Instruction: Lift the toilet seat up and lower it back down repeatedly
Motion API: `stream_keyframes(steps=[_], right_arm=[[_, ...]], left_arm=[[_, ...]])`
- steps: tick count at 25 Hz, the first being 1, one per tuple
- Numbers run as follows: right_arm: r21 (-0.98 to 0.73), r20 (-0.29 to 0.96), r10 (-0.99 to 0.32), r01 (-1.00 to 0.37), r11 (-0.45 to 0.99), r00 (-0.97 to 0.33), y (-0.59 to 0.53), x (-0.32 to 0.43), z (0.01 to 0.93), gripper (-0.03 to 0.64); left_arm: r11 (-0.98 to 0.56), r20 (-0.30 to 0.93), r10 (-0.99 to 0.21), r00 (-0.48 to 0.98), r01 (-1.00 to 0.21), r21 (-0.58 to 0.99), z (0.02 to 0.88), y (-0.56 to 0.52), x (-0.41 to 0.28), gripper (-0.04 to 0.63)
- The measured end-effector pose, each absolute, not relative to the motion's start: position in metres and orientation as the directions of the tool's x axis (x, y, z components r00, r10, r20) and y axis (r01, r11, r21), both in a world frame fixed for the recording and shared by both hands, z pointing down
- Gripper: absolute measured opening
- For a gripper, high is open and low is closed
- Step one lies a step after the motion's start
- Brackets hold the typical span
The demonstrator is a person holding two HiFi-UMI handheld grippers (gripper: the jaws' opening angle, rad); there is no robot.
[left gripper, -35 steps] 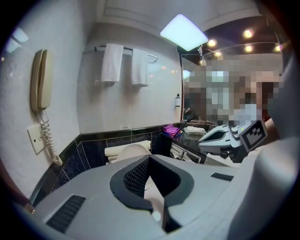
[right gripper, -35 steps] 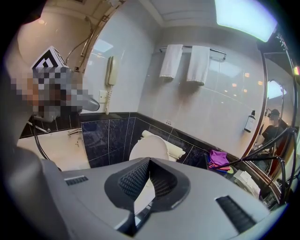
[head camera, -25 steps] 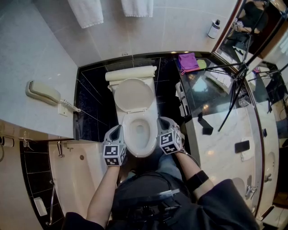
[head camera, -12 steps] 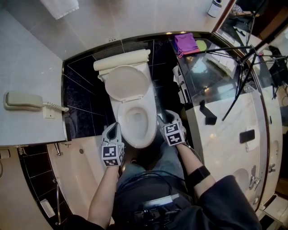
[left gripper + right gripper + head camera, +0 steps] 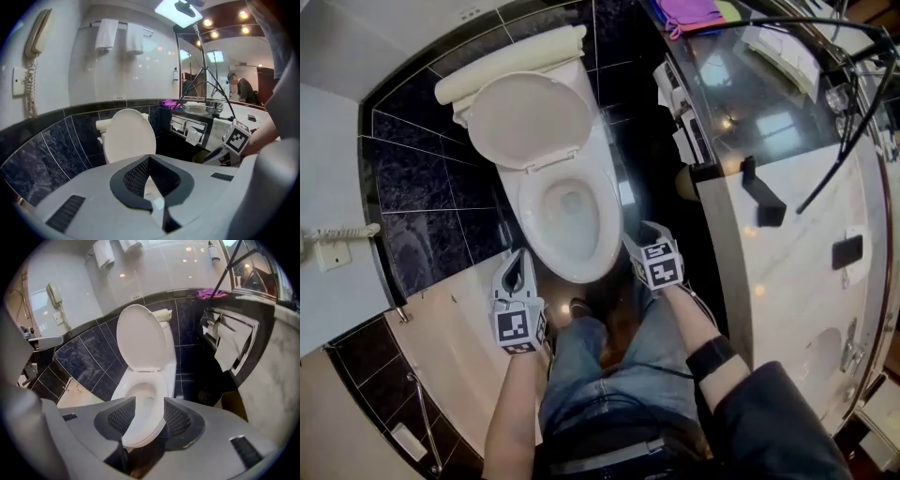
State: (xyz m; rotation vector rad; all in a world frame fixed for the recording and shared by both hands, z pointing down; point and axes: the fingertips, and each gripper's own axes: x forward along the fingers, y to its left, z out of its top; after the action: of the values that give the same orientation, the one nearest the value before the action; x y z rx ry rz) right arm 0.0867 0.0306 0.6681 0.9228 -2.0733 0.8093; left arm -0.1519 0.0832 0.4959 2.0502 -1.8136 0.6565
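Observation:
The white toilet stands against black tiles. Its lid (image 5: 530, 117) is upright against the tank, and the seat ring (image 5: 567, 217) seems to lie flat on the bowl. My left gripper (image 5: 523, 256) hangs left of the bowl's front with its jaws shut (image 5: 149, 158) and nothing held. On the other side of the bowl's front, my right gripper (image 5: 631, 242) has just been opening its jaws. They now stand wide (image 5: 149, 401), framing the front rim of the seat (image 5: 140, 427) without touching it.
A beige bathtub (image 5: 441, 347) lies at the left, and a marble counter (image 5: 787, 244) with a dark glass top stands at the right. A paper holder (image 5: 680, 103) hangs on the counter's side. The person's jeans-clad legs (image 5: 609, 361) stand before the bowl. A wall phone (image 5: 37, 33) and towels (image 5: 117, 33) hang above.
Both grippers have sunk from beside the bowl's middle to its front end, and the right one has rolled. The head camera has tipped down, so the toilet looms larger.

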Motion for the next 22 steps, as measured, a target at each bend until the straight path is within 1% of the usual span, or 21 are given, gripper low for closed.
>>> stream_keyframes(steps=[5, 10, 13, 18, 20, 22], right_arm=[[-0.331, 0.816, -0.29, -0.816, 0.474, -0.5, 0.062, 0.08, 0.748, 0.21], [-0.479, 0.803, -0.254, -0.838, 0.262, -0.539, 0.081, 0.079, 0.814, 0.21], [-0.534, 0.792, -0.248, -0.83, 0.165, -0.558, 0.085, 0.077, 0.846, 0.21], [-0.596, 0.767, -0.259, -0.801, 0.049, -0.586, 0.088, 0.079, 0.882, 0.209], [-0.625, 0.749, -0.267, -0.78, 0.018, -0.606, 0.088, 0.076, 0.891, 0.201], [-0.644, 0.734, -0.273, -0.765, 0.009, -0.621, 0.087, 0.073, 0.899, 0.179]], left_arm=[[-0.146, 0.571, -0.816, 0.09, -0.988, -0.053, 0.552, 0.093, -0.151, -0.002], [-0.154, 0.586, -0.804, 0.098, -0.987, -0.047, 0.589, 0.099, -0.145, -0.002], [-0.178, 0.603, -0.789, 0.113, -0.983, -0.048, 0.61, 0.101, -0.14, -0.002], [-0.195, 0.623, -0.772, 0.125, -0.98, -0.046, 0.636, 0.103, -0.134, -0.002], [-0.203, 0.63, -0.766, 0.128, -0.978, -0.049, 0.643, 0.104, -0.133, -0.002], [-0.204, 0.636, -0.761, 0.128, -0.978, -0.047, 0.65, 0.105, -0.132, -0.002]])
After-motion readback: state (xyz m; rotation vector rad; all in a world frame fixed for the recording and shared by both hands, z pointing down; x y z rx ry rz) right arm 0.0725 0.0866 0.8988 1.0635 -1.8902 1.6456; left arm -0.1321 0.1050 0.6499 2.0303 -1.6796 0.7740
